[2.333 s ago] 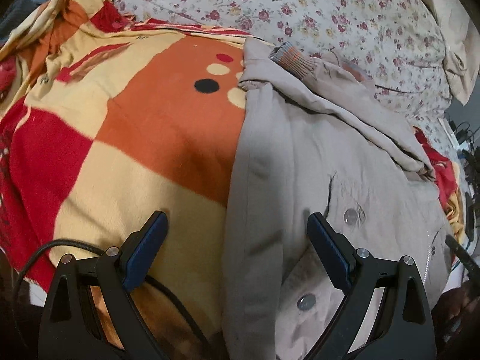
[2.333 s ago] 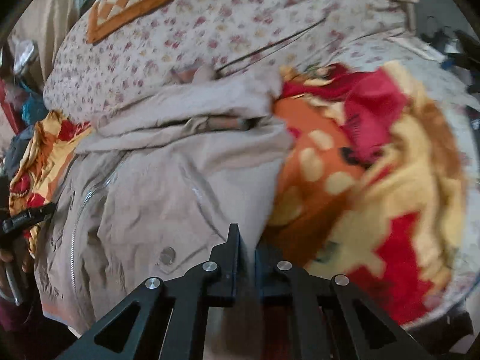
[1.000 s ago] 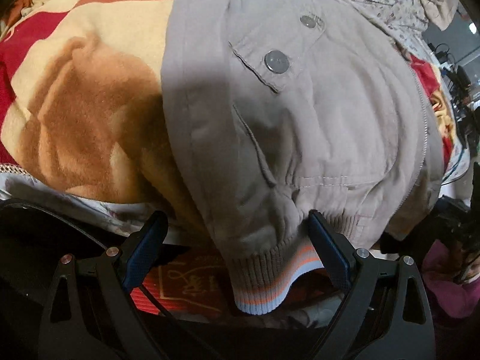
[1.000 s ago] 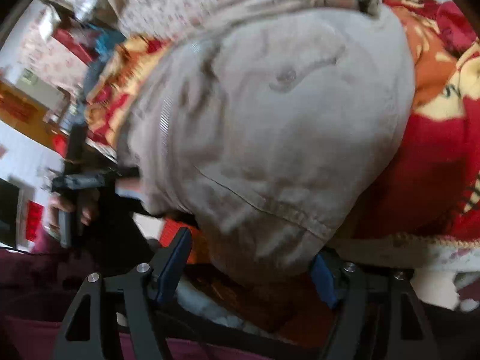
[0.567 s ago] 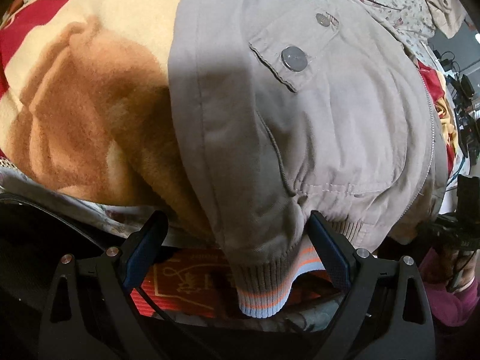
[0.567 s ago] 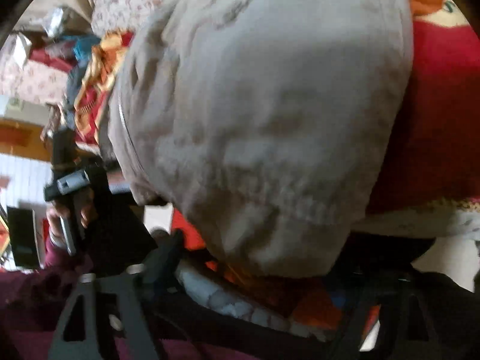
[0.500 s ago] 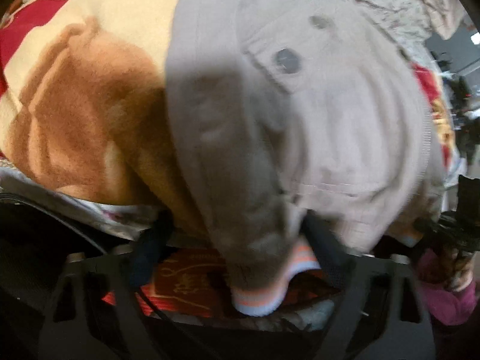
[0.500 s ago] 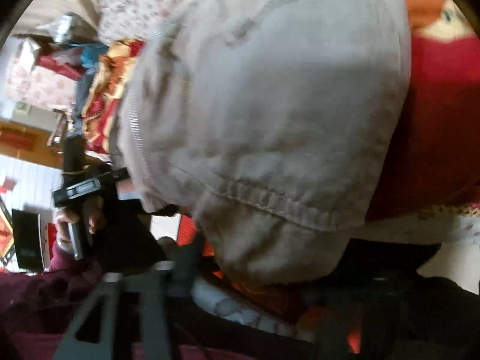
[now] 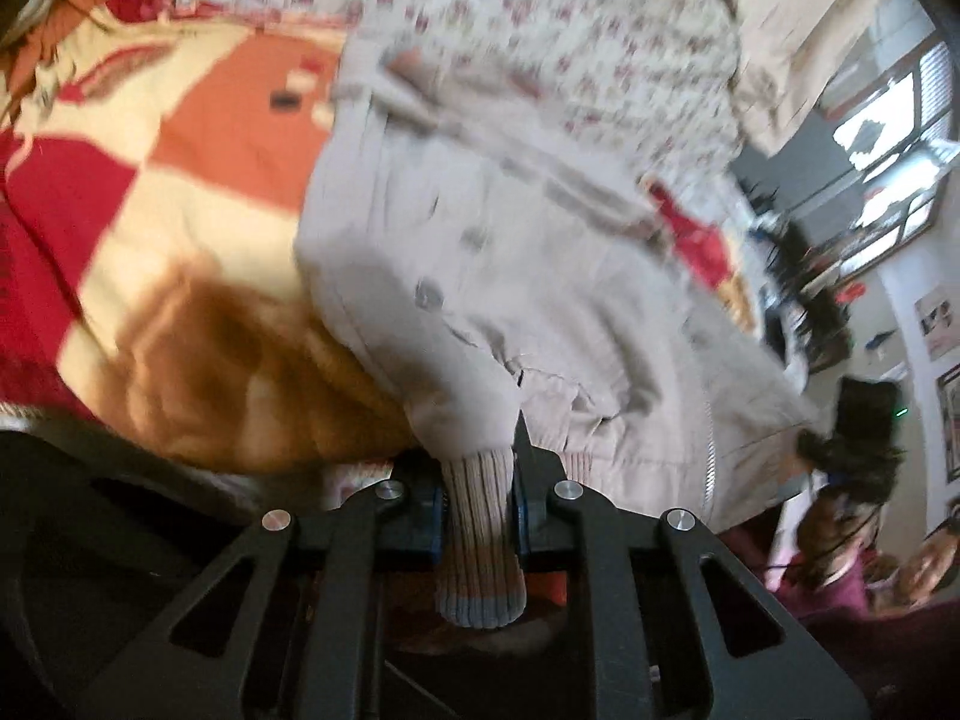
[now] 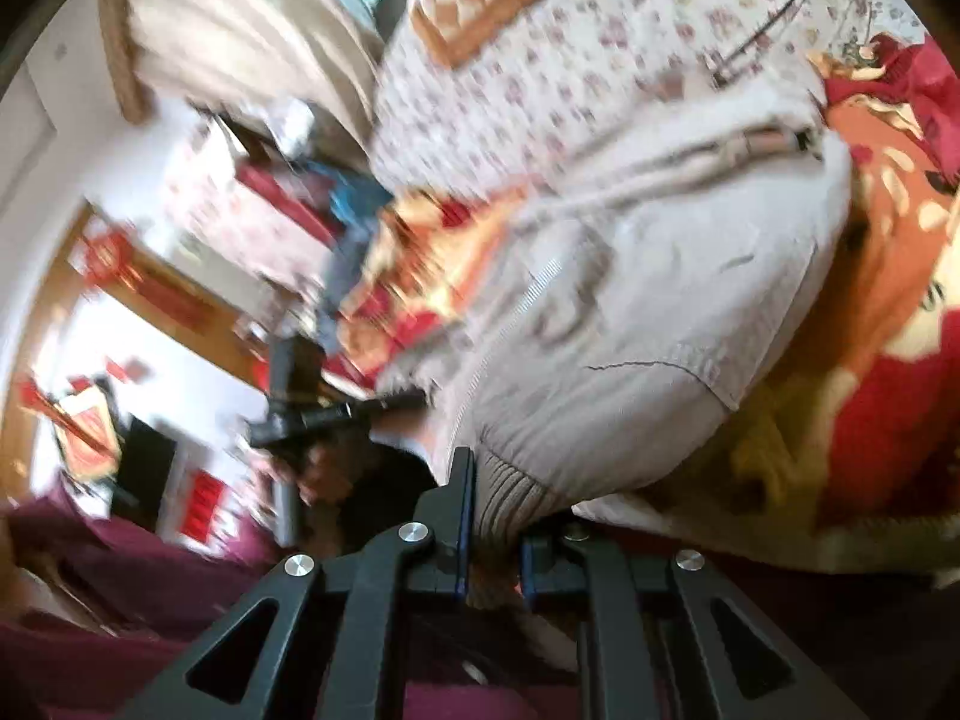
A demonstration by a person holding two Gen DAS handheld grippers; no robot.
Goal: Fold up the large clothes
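Both jaws have just closed on the jacket (image 9: 540,276) hem (left gripper (image 9: 477,510), right gripper (image 10: 492,546)); next, carry it far over toward the collar.

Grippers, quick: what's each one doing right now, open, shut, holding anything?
Left gripper: has just closed on the jacket hem.
Right gripper: has just closed on the hem too.

The bed is covered by a floral sheet (image 9: 540,18). A red, orange and cream blanket (image 9: 180,192) is spread over it. A beige jacket (image 9: 510,276) is laid across the blanket, its upper part reaching onto the sheet.
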